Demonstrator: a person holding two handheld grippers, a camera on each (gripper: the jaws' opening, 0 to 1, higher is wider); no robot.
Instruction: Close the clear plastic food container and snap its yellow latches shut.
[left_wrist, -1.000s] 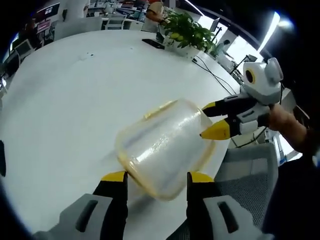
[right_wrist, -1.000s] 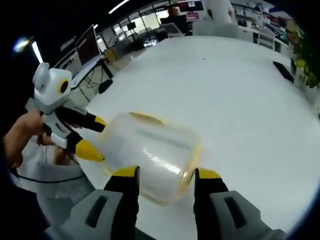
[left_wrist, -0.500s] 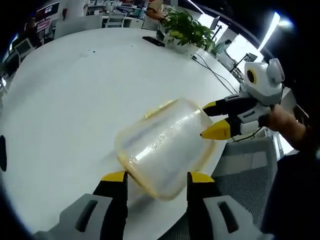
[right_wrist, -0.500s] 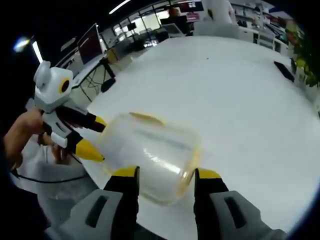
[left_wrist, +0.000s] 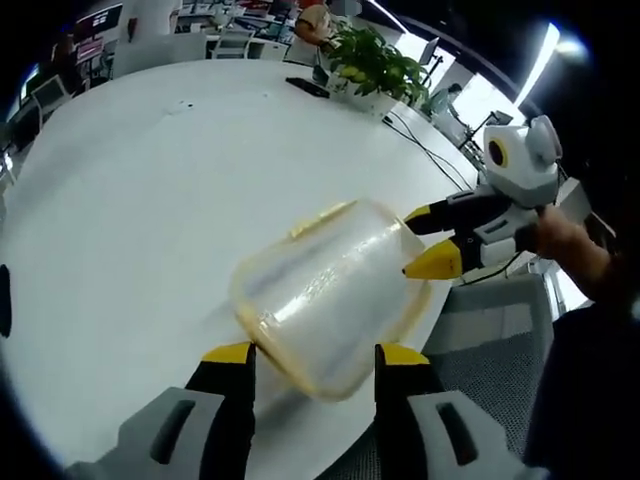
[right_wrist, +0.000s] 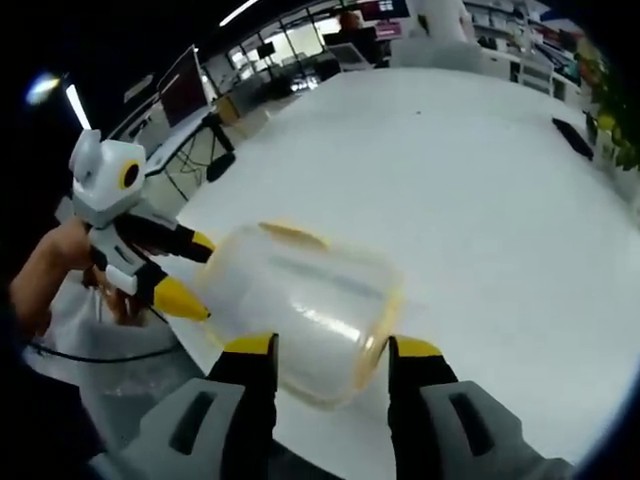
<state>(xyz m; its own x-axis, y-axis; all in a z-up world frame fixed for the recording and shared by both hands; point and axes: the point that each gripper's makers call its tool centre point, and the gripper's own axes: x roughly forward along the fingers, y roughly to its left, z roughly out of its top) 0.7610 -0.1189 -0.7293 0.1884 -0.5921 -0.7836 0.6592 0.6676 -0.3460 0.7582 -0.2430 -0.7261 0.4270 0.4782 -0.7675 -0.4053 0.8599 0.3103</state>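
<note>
1. Left gripper view: my left gripper (left_wrist: 312, 352) has its jaws spread, one yellow tip on either side of the near end of the container (left_wrist: 325, 290). I cannot tell whether the tips touch the plastic; I judge them released, not clamped.
2. Right gripper view: my right gripper (right_wrist: 325, 345) sits the same way at the opposite end of the container (right_wrist: 300, 310), jaws apart and straddling it. Each view also catches the other gripper, with its yellow tips right at the far end.
3. Procedure, as I judge it: bracket the box evenly from both ends before pressing anything, so that it cannot skid across the white surface (left_wrist: 150, 180). Check that the lid is seated all round, then push each latch with one tip while the other gripper braces the box.
4. The container is clear, round-cornered plastic with a yellow band along its rim and a yellow latch (left_wrist: 318, 216) on the far side. It rests near the surface's edge.
5. Beyond it stands a potted plant (left_wrist: 375, 62).
</note>
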